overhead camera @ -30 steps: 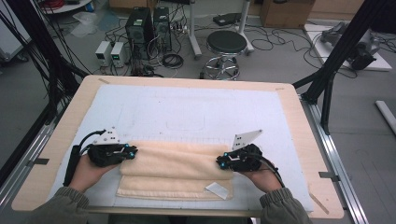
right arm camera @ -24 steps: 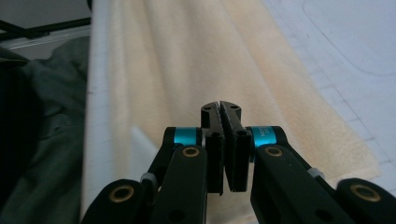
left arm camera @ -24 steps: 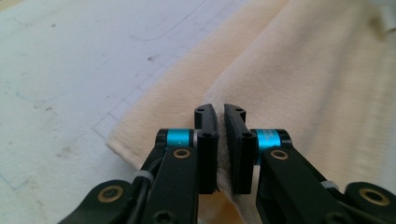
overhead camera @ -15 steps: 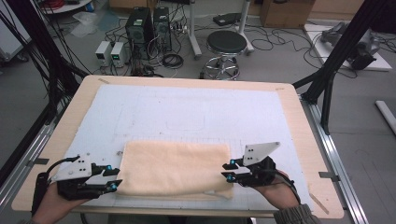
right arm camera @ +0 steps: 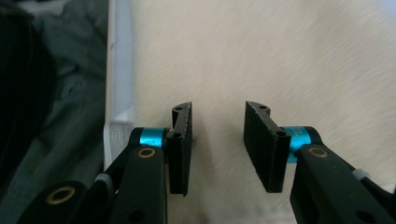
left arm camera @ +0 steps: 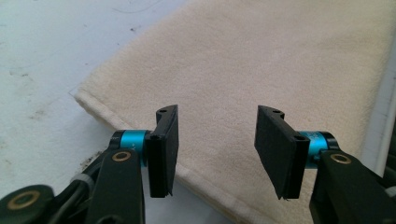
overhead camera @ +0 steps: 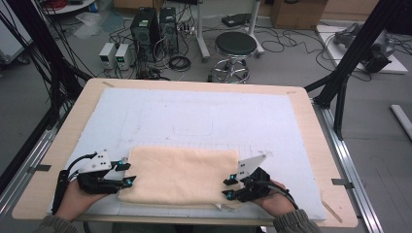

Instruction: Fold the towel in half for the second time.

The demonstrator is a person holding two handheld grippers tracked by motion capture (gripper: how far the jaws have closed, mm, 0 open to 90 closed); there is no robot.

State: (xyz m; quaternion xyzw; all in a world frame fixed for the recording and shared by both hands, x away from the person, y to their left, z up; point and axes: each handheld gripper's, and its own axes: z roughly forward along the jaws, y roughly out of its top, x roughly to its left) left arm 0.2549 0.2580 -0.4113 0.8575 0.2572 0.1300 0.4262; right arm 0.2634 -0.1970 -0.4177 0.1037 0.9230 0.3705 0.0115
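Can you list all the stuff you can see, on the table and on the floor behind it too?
towel: one, cream, folded flat at the near edge of the table
mat: one, pale blue-white, covering the table top
table: one, light wood rim
stool: one, black round seat, on the floor behind
computer towers: two, black, on the floor behind
small boxes: two, white, beside the towers
cables: many, black, on the floor
left tool: one, black with blue, open over the towel's edge
right tool: one, black with blue, open over the towel

Towel (overhead camera: 180,174): cream cloth, soft nap (matt); table (overhead camera: 316,141): pale wood rim.
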